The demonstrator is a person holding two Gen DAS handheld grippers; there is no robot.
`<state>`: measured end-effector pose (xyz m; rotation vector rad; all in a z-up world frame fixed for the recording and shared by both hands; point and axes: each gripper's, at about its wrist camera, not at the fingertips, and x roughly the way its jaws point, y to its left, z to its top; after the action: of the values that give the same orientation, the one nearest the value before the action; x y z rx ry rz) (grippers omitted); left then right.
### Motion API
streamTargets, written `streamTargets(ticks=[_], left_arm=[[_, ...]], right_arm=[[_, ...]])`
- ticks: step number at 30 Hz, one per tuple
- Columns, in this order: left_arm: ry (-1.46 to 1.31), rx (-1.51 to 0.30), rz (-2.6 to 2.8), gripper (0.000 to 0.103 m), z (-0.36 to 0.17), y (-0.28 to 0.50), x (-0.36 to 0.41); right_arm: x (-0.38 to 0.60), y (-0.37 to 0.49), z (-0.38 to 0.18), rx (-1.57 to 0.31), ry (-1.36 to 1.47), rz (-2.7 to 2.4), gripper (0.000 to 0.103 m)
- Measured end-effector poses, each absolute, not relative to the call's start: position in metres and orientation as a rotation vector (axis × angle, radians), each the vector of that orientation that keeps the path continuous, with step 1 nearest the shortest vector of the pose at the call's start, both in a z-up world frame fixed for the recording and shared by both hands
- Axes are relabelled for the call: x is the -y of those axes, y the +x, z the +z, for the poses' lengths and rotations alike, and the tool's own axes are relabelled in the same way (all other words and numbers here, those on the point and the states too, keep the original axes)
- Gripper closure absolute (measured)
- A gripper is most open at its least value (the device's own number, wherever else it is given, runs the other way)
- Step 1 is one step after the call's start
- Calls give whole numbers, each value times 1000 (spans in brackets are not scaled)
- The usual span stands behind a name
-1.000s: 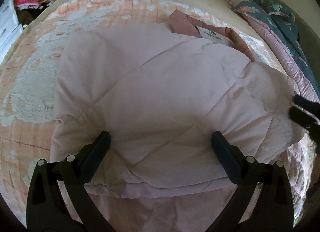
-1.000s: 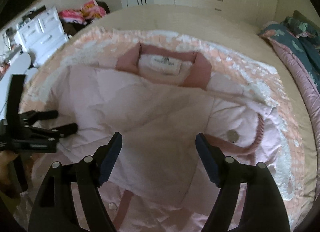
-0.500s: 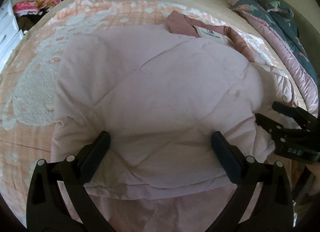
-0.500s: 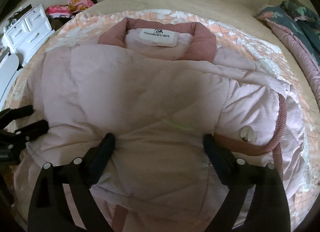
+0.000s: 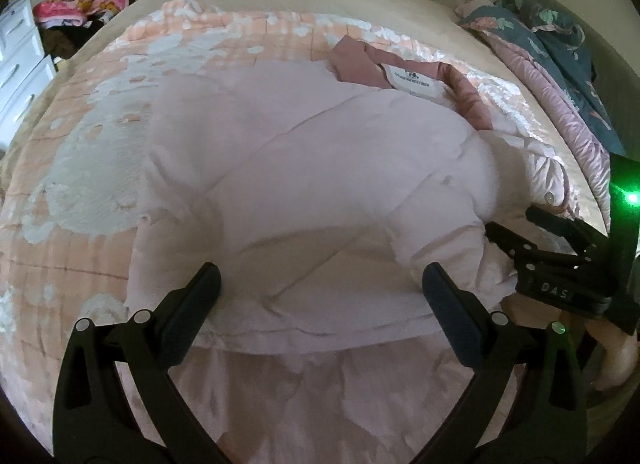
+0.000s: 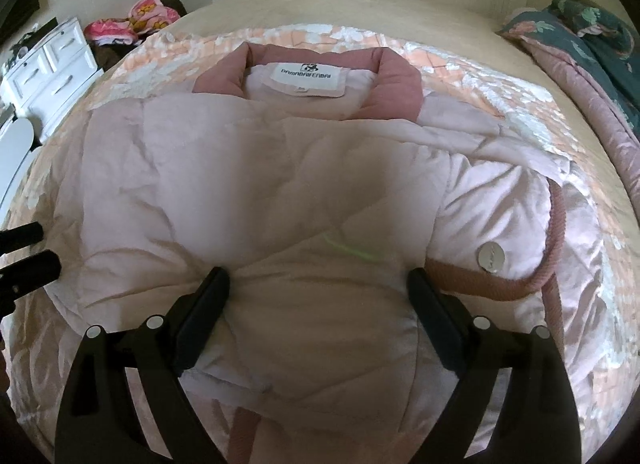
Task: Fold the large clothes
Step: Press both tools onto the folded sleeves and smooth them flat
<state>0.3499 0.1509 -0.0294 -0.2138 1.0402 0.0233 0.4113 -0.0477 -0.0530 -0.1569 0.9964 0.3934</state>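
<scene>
The jacket lies on the bed, collar away from both cameras, its near part folded over the body; the left gripper and the right gripper are both spread wide over the near fold, clamped on nothing. To do this step well, I judge each should bite through both layers at matching spots on the fold; lift evenly, keeping the cuff tucked, so the puffy fill does not spring open.

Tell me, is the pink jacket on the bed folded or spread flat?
Partly folded. The pink jacket has its quilted lining turned over its front below the collar, and a cuffed sleeve is tucked across.
</scene>
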Motion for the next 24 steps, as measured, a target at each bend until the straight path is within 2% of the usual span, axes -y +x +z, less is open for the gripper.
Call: streamTargets(ticks=[10, 24], left_arm=[[-226, -1016, 25, 8, -11, 333, -149], [-210, -1011, 33, 8, -2, 311, -147]], right_arm=[[61, 393, -46, -1011, -104, 385, 8], [78, 371, -42, -1012, -58, 395, 7]])
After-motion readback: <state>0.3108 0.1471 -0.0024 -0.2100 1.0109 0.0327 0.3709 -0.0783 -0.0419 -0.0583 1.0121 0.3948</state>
